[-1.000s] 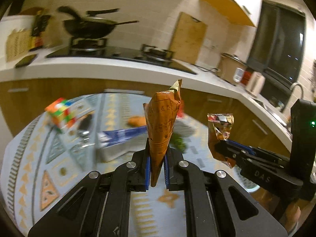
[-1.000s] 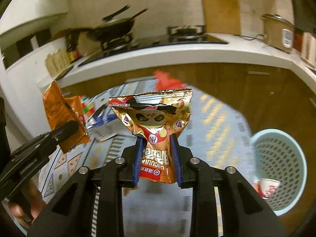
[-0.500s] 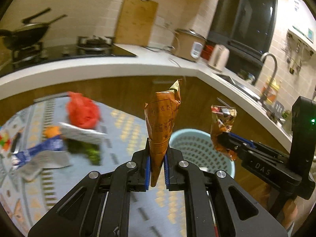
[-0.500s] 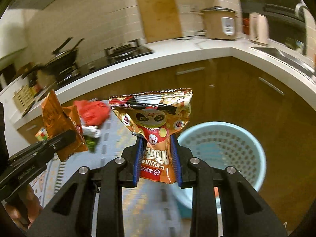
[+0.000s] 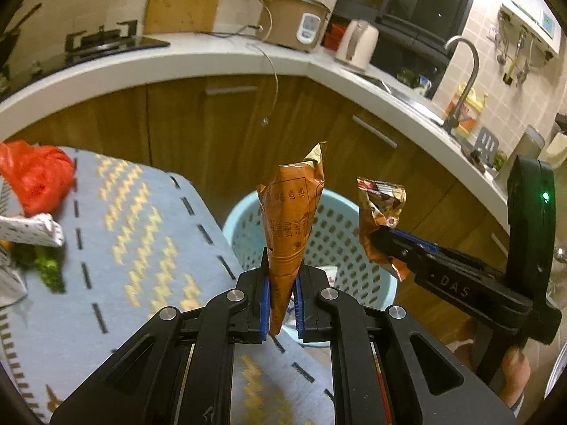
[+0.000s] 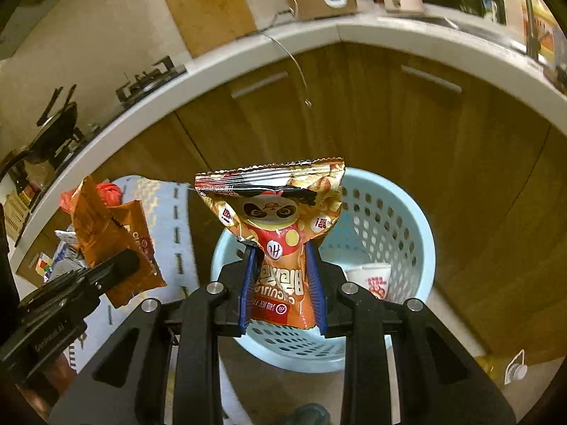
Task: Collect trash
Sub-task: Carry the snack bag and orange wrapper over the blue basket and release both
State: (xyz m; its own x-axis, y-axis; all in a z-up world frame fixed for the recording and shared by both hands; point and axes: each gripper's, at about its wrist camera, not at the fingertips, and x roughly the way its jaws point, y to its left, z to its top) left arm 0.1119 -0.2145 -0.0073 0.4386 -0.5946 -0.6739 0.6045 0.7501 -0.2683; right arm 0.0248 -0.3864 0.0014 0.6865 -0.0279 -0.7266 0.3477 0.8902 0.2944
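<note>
Kitchen cabinets of brown wood curve behind everything, under a pale countertop carrying a rice cooker and a kettle.

Clamped upright between the jaws of the left gripper is a crumpled orange snack wrapper, its lower end pinched between the blue pads and its torn top standing well above them. The right gripper likewise has its jaws closed on a panda-print snack bag, held flat-on with the serrated seal uppermost.

Just beyond and below both sets of jaws stands the light-blue perforated waste basket on the floor; in the right wrist view a white cup with a red print lies inside it, to the right of the jaws. So some rubbish seems to be in already, and two more pieces are held near the rim but not yet let go — whether either is squarely over the opening I cannot tell.

Off to the left of the left jaws, on the blue patterned tablecloth, more waits: a red plastic bag, a white dotted carton and green vegetable scraps beside it. I would judge the job partway done — these two drops first, then further trips back to the table.
</note>
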